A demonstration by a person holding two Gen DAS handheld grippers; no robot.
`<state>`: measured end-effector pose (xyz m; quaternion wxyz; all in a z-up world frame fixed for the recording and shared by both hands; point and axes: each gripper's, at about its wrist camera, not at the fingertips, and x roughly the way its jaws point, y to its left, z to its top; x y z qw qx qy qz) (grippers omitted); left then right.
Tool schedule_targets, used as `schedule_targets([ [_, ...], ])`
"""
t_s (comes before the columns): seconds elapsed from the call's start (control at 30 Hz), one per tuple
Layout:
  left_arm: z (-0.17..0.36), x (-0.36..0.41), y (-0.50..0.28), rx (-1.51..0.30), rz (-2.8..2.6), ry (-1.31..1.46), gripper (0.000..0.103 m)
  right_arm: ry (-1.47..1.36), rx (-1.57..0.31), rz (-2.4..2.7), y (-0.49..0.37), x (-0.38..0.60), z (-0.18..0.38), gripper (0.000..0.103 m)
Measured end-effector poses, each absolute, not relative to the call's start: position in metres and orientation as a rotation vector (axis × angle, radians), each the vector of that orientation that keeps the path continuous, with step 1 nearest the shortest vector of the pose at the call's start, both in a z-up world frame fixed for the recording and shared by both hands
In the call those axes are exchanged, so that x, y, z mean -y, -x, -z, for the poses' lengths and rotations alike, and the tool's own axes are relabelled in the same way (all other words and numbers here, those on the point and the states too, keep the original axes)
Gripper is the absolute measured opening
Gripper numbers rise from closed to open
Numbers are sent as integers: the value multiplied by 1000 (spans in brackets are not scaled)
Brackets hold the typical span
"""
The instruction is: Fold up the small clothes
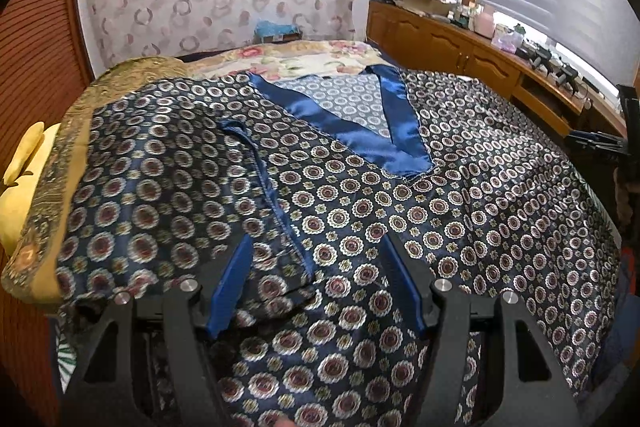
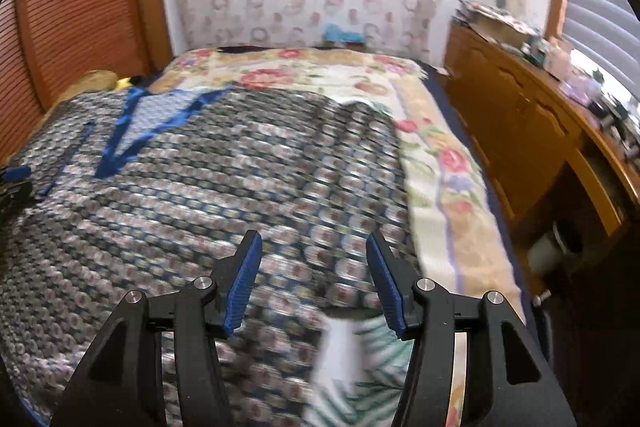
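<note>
A dark blue garment (image 1: 400, 211) with round medallions and a shiny blue V-neck collar (image 1: 400, 143) lies spread over the bed. One side is folded inward, and its blue-trimmed edge (image 1: 272, 195) runs down toward my left gripper (image 1: 314, 247). That gripper hovers low over the garment's near part, jaws wide apart, with cloth lying loosely between the blue pads (image 1: 232, 287). In the right wrist view the garment (image 2: 224, 179) is blurred. My right gripper (image 2: 313, 243) stands open above its near right part, nothing pinched between the pads (image 2: 244, 283).
A floral bedspread (image 2: 440, 163) shows past the garment's right edge. A leaf-print cloth (image 2: 380, 359) lies at the near edge. A cluttered wooden dresser (image 1: 460, 47) runs along the right under window blinds. A yellow pillow (image 1: 24, 167) and gold cloth (image 1: 76, 123) sit left.
</note>
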<state>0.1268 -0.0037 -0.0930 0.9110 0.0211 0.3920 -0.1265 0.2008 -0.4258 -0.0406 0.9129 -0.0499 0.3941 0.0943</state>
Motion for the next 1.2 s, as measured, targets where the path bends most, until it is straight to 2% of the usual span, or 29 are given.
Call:
schedule_targets([
  [0.47, 116, 27, -146, -882, 256, -111, 65, -30, -938, -171, -220, 479, 72, 55],
  [0.6, 117, 31, -145, -887, 267, -113, 73, -52, -952, -195, -223, 483, 75, 55],
  [0.73, 119, 37, -148, -896, 292, -123, 85, -34, -944, -217, -221, 479, 73, 43],
  [0.8, 120, 39, -148, -900, 298, -132, 88, -6, -939, -220, -221, 475, 73, 40],
  [0.9, 120, 40, -149, -902, 302, -134, 90, 42, -935, -199, -220, 469, 71, 35],
  [0.97, 120, 40, -149, -902, 302, -136, 90, 73, -929, -181, -220, 466, 70, 27],
  [1.03, 120, 39, -149, -902, 301, -136, 91, 114, -922, -156, -219, 465, 69, 11],
  [1.2, 120, 41, -149, -902, 300, -138, 91, 144, -885, -164, -216, 457, 62, 3],
])
